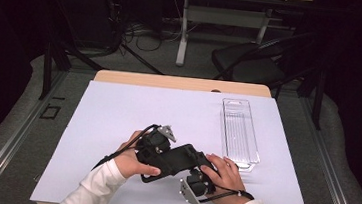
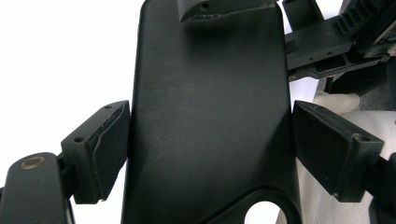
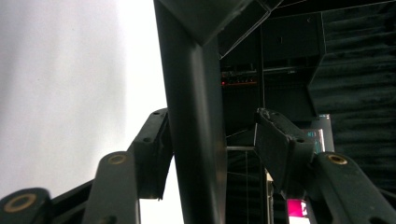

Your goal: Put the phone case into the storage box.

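A flat black plate (image 1: 178,159) with rounded corners is held just above the white mat near the table's front edge, between both hands. My left gripper (image 1: 156,160) comes at it from the left. In the left gripper view, that gripper (image 2: 205,149) has both pads against the long edges of the black plate (image 2: 205,93), so it is shut on it. My right gripper (image 1: 197,168) reaches up from the front. In the right gripper view the plate (image 3: 194,93) stands edge-on inside my right gripper (image 3: 210,140): the left pad (image 3: 156,149) touches it and the right pad stands apart.
A long clear plastic tray (image 1: 239,132) lies on the right side of the white mat (image 1: 117,116), close to the right hand. Behind the table's wooden far edge (image 1: 181,83) stand a dark chair (image 1: 248,63) and another table's leg (image 1: 183,32).
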`<action>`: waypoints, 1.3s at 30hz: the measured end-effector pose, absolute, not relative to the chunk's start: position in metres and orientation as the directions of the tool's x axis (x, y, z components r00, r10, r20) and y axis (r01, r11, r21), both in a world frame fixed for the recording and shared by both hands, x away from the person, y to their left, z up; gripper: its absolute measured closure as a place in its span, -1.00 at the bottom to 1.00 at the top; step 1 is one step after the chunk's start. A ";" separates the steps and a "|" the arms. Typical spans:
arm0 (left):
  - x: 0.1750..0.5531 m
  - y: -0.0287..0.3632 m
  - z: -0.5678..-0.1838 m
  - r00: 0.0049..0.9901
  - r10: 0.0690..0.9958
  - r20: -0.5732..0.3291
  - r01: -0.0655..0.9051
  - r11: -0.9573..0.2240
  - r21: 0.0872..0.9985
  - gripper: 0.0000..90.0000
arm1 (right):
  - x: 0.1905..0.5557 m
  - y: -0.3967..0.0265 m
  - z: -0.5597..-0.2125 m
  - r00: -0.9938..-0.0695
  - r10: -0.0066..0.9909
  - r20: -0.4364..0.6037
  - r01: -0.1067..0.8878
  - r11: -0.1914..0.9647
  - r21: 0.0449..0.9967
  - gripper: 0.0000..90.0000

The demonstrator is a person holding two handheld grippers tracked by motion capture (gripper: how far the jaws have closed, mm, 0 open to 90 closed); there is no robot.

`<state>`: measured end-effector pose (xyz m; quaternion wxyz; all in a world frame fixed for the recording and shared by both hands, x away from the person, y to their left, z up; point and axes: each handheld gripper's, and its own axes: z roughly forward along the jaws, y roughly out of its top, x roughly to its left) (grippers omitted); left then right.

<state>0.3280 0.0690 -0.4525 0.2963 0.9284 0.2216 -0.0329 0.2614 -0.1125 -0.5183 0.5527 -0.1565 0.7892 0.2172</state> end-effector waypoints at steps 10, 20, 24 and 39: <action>0.327 0.069 -0.452 0.899 0.390 -0.198 0.432 -0.724 0.537 -0.67 | 0.262 -0.111 -0.521 -0.309 -0.035 -0.950 -0.503 0.854 0.132 0.19; 0.327 0.069 -0.451 0.902 0.385 -0.196 0.427 -0.725 0.540 -0.67 | 0.263 -0.112 -0.523 -0.306 -0.044 -0.951 -0.505 0.854 0.122 0.27; 0.326 0.069 -0.451 0.903 0.383 -0.197 0.426 -0.727 0.539 -0.67 | 0.264 -0.113 -0.524 -0.306 -0.050 -0.951 -0.504 0.856 0.117 0.30; 0.326 0.068 -0.451 0.905 0.375 -0.203 0.423 -0.729 0.538 -0.67 | 0.265 -0.113 -0.528 -0.288 -0.067 -0.955 -0.504 0.859 0.091 0.44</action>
